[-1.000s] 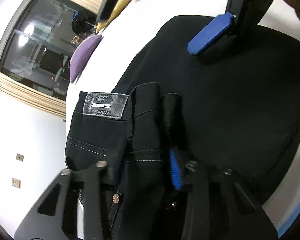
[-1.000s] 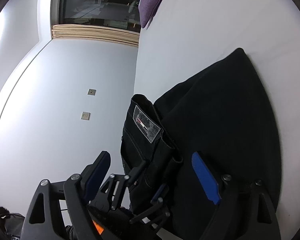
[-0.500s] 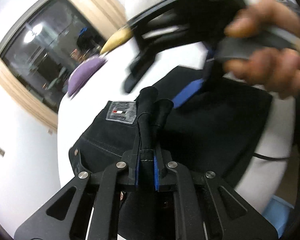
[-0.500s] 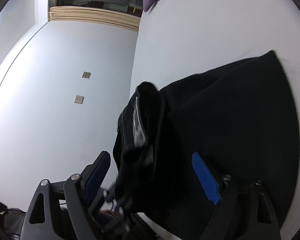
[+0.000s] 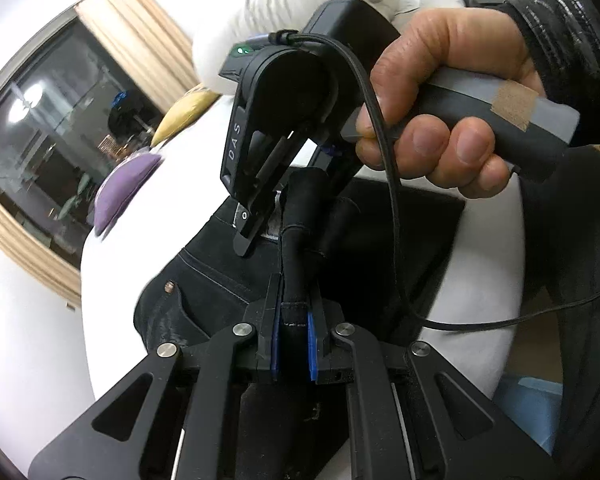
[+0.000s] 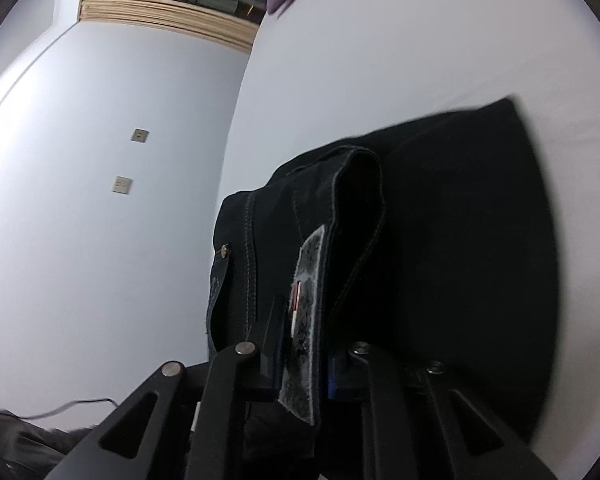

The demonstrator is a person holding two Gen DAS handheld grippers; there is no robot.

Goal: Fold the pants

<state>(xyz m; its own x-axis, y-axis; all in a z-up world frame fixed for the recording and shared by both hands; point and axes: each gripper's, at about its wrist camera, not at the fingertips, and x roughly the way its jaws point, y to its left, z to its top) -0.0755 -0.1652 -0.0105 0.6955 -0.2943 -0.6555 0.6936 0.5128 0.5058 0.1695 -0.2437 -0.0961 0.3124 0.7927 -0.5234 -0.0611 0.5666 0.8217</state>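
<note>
Black pants lie partly folded on a white bed. My left gripper is shut on a raised fold of the waistband, blue pads pinching the cloth. My right gripper is shut on the waistband at the grey leather label; in the left wrist view it sits just beyond my left one, held by a bare hand. The rest of the pants spreads flat to the right on the bed.
A purple cushion and a yellow cushion lie at the bed's far side by a dark window. A white wall with two sockets is left of the bed. A black cable hangs from the right gripper.
Both grippers were open around the waistband a second ago. The left one closed first, then the right closed on the label part. The waistband is lifted into a raised fold.
</note>
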